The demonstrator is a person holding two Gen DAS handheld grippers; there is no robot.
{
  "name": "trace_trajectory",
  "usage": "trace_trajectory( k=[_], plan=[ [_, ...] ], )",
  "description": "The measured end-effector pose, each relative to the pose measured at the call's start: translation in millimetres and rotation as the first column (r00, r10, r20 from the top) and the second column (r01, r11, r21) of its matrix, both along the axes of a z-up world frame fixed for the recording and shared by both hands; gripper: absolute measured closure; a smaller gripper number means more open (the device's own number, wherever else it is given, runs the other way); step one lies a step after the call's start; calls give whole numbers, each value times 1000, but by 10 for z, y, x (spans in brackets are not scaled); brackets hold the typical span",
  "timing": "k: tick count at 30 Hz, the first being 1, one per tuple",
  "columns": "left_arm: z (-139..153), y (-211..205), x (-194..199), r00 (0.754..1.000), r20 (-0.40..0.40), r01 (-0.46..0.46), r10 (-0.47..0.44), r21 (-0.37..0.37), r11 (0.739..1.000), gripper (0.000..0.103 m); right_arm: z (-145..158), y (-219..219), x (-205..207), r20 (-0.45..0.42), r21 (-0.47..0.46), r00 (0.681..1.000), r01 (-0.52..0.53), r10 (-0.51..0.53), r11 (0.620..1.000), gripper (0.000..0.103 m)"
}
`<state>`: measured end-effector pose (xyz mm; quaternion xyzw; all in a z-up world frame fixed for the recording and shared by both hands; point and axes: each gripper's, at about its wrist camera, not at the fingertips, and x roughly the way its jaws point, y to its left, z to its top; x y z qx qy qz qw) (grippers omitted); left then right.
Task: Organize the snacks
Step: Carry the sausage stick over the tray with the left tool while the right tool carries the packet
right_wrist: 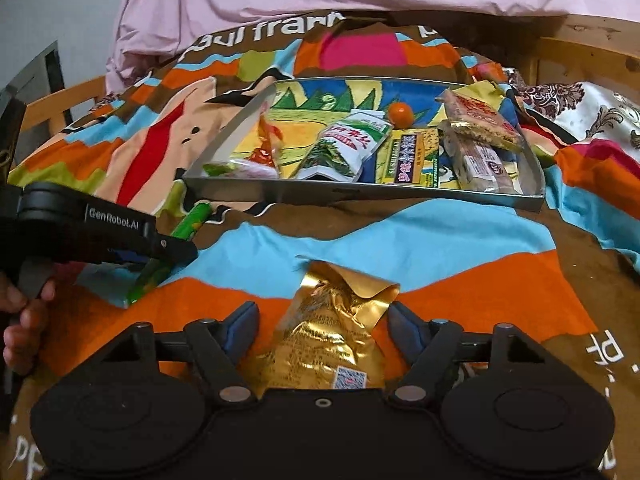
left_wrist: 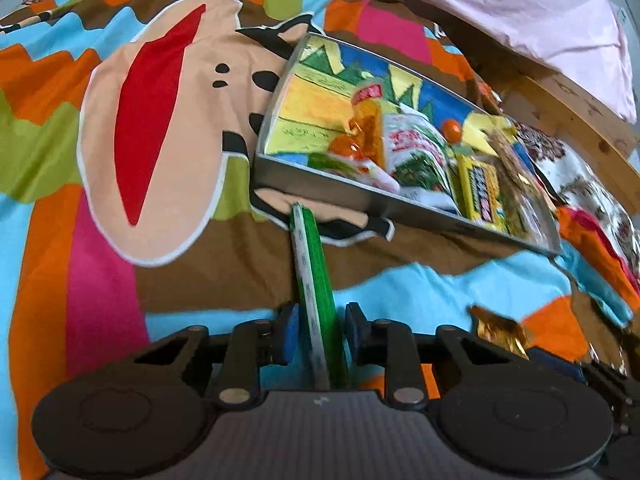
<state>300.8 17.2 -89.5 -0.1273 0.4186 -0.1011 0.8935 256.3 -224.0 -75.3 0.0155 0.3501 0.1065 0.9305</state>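
while the left gripper (left_wrist: 322,334) is closed on the green snack packet (left_wrist: 316,280), edge-up just short of the tray (left_wrist: 320,190), the right gripper (right_wrist: 322,330) is closed partway around the gold foil packet (right_wrist: 332,344) on the bedspread (right_wrist: 460,248); pad contact cannot be confirmed.

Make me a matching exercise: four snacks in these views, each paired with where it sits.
Things:
1. green packet
2. gold foil pack
3. small orange fruit
4. white and green pouch

Places:
A. between the right tool's fingers
B. in the tray, near its far edge
C. between the left tool's fingers
D. in the tray, mid-front

Pairs: 1-C, 2-A, 3-B, 4-D
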Motion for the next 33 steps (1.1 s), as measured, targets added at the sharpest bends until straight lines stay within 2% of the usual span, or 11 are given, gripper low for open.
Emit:
trace_trajectory(
  k=[3, 5, 6, 8, 9, 12, 16, 24, 33],
  plan=[
    [-18, 1, 111, 1000, 0, -28, 28, -12, 1000, 72, -11, 17, 4, 4, -12, 1000, -3, 3, 1000, 28],
    [-37, -4, 126, 999, 5, -34, 34, -15, 999, 73, -16, 29, 5, 8, -18, 1000, 0, 1, 1000, 34],
    [-46, -11, 115, 999, 9, -33, 33, -7, 999, 74, -15, 28, 3, 10, -20, 1000, 0, 0, 1000, 43],
    [-50, -29, 89, 999, 21, -27, 27, 18, 999, 81, -11, 32, -8, 13, -17, 1000, -5, 6, 1000, 46],
    [-47, -23, 72, 999, 20, -29, 29, 13, 999, 81, -10, 35, -17, 15, -17, 1000, -9, 9, 1000, 47],
    [-20, -11, -12, 999, 4, -46, 46, -10, 999, 82, 10, 43, -68, 20, -22, 999, -25, 25, 999, 48],
    [38, -89, -219, 1000, 2, -26, 26, 18, 1000, 83, 58, 79, -186, 32, -56, 998, -58, 60, 997, 49],
    [118, -142, -783, 998, 0, -60, 60, -37, 998, 84, 155, 153, -521, 69, -197, 987, -131, 147, 972, 49],
    [176, -327, -1248, 993, -76, -99, 95, -49, 994, 84, 227, 189, -1059, 120, -336, 966, -176, 228, 925, 49]
  ],
)
